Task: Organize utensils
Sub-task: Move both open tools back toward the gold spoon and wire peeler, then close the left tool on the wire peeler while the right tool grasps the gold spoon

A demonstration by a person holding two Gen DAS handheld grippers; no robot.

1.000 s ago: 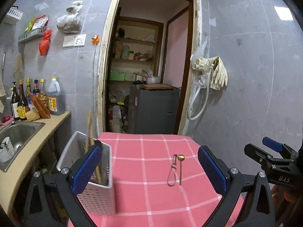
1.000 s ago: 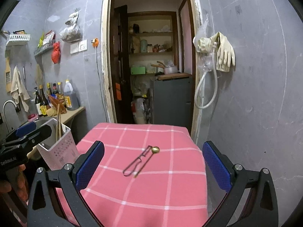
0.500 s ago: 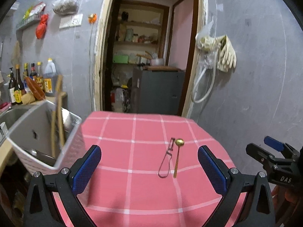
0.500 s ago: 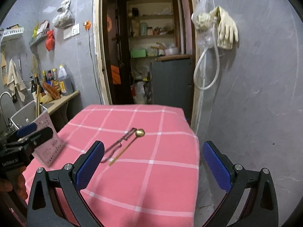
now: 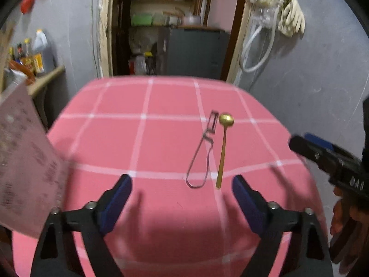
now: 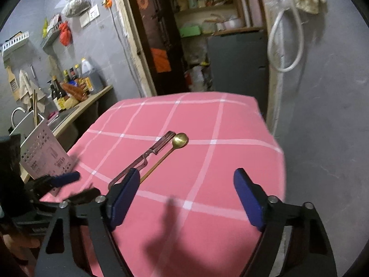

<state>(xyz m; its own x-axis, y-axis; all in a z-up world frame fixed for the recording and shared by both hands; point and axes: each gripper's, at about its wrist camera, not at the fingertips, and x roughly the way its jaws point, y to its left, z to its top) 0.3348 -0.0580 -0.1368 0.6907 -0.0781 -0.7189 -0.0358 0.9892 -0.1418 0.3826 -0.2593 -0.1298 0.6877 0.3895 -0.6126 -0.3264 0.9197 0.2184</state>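
Observation:
A gold spoon (image 5: pixel 223 147) and a wire-handled metal peeler (image 5: pixel 204 152) lie side by side on the pink checked tablecloth (image 5: pixel 138 138). My left gripper (image 5: pixel 182 198) is open and empty, just short of their handle ends. In the right wrist view the spoon (image 6: pixel 170 150) and peeler (image 6: pixel 147 157) lie ahead and left of my right gripper (image 6: pixel 186 194), which is open and empty. A white perforated utensil basket (image 6: pixel 43 152) with chopsticks in it stands at the table's left edge. It also fills the left side of the left wrist view (image 5: pixel 25 161).
A counter with a sink (image 6: pixel 60 117) and several bottles (image 6: pixel 66 85) runs along the left wall. An open doorway (image 5: pixel 173 34) to a pantry lies behind the table. Rubber gloves and a hose (image 5: pixel 276 23) hang on the right wall.
Both grippers have moved forward and down toward the spoon and peeler, which look larger now. The basket has slid toward the left edge of the left wrist view.

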